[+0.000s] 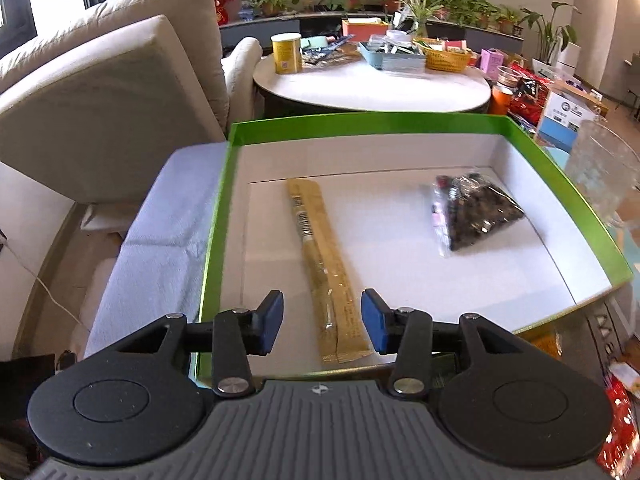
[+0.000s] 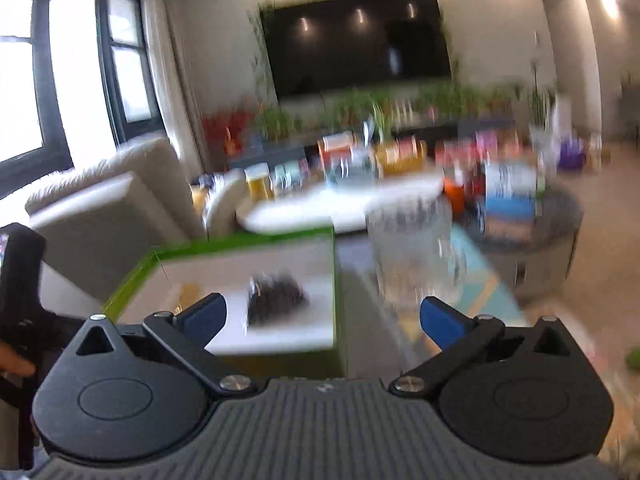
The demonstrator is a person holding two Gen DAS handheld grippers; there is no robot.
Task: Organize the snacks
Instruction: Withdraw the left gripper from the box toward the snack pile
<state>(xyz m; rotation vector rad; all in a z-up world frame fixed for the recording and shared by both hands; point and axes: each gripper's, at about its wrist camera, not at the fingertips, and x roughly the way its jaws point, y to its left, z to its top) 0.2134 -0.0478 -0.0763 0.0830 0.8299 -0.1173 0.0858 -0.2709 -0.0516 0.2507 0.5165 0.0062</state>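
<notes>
From the left wrist camera, my left gripper (image 1: 322, 320) tilts down into the green box (image 1: 218, 216), jaws parted and gripping nothing, the near end of the long tan snack stick (image 1: 324, 264) lying between the blue pads (image 1: 272, 316) without touching either. The dark snack bag (image 1: 476, 212) lies at two o'clock, with bare white floor around it up to the green rim.

From the right wrist camera, badly blurred, my right gripper (image 2: 322, 316) stands wide and empty. The dark bag sits at eleven o'clock inside the box; what looks like a clear glass jar (image 2: 412, 248) stands at one o'clock, just beyond the box's right wall.
</notes>
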